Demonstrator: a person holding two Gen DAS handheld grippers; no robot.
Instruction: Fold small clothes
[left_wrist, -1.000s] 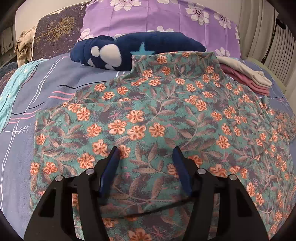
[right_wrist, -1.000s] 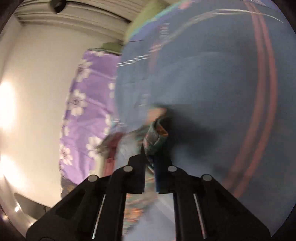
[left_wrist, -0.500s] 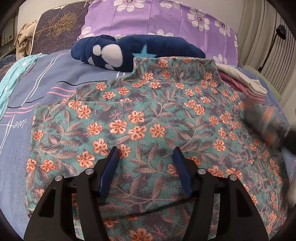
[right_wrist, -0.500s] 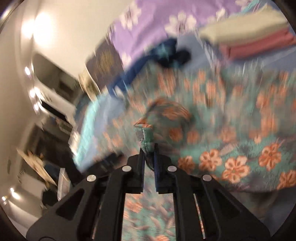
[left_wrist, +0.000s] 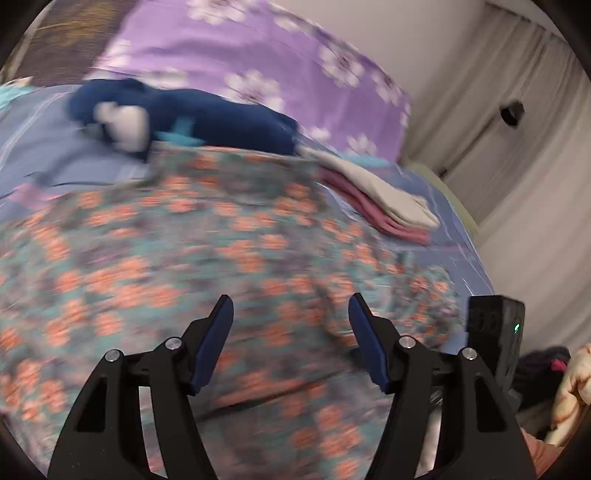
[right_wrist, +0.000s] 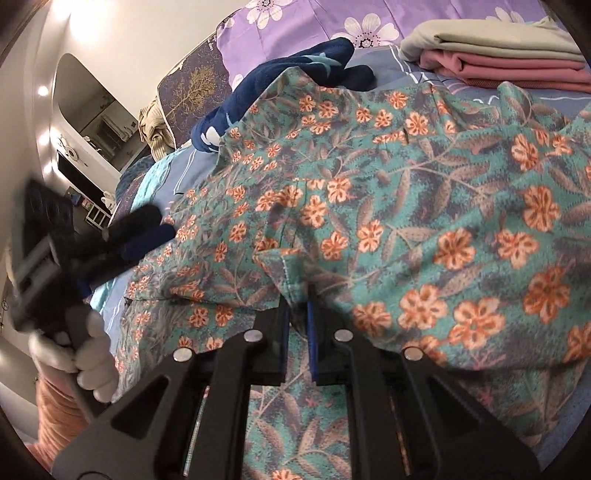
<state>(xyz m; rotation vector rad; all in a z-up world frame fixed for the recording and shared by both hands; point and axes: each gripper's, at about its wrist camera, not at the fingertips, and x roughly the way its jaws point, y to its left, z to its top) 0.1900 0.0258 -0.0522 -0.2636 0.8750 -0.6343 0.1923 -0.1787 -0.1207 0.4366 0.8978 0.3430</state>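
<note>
Floral garment (right_wrist: 424, 206) spread on bed (left_wrist: 55, 155); my right gripper (right_wrist: 297, 325) jaws pinch its edge to carry a fold toward ten o'clock; left gripper (left_wrist: 290, 343) jaws wide, empty.

Floral garment (right_wrist: 424, 206): teal ground w/ orange five-petal flowers, grey-brown leaves and vines, spread ahead of both tools. Right tool (right_wrist: 297, 317): black frame, blue pads. Left tool (left_wrist: 290, 325): same black w/ blue pads. Bedsheet (left_wrist: 55, 155): grey-blue w/ thin white, black and pink lines. Beyond the garment, dark navy item (left_wrist: 207, 118) w/ white patch and light-blue star. Pillow (left_wrist: 280, 55): purple w/ white flowers. Folded stack (right_wrist: 509, 55) far right of right tool: beige over pink.
</note>
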